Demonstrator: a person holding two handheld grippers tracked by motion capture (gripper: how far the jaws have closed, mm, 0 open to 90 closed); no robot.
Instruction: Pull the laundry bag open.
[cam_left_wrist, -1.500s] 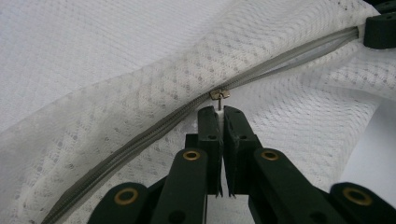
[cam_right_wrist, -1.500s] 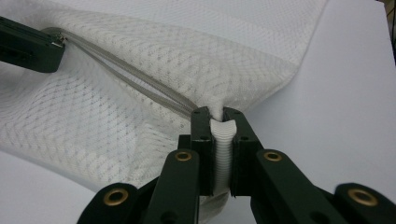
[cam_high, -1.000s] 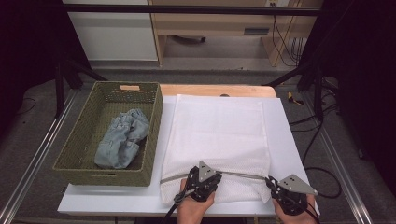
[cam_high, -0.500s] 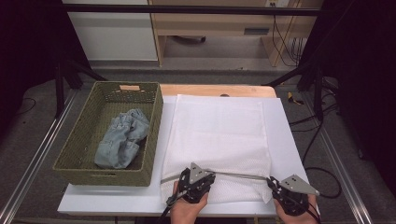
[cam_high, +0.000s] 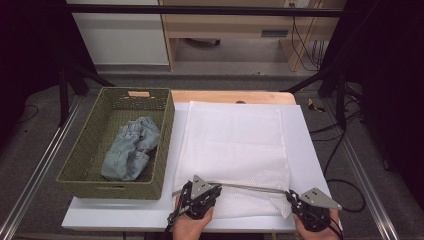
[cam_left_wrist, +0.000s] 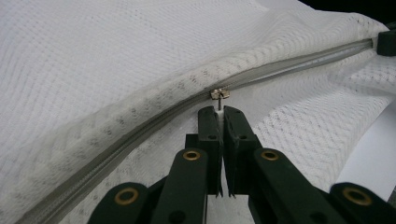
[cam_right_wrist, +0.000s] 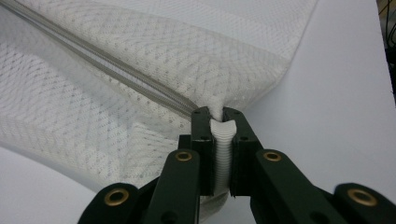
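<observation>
My left gripper (cam_left_wrist: 219, 112) pinches the zipper pull (cam_left_wrist: 219, 94); the zipper (cam_high: 250, 187) runs rightward to my right gripper (cam_right_wrist: 220, 114), clamped on the mesh bag (cam_high: 232, 145) corner.

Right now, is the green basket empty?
No, the green basket holds a crumpled pair of jeans, seen in the high view.

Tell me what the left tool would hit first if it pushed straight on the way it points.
Most likely the zipper of the mesh bag: the left tool, shut on the zipper pull, points straight at it, with the raised mesh fold right behind.
</observation>
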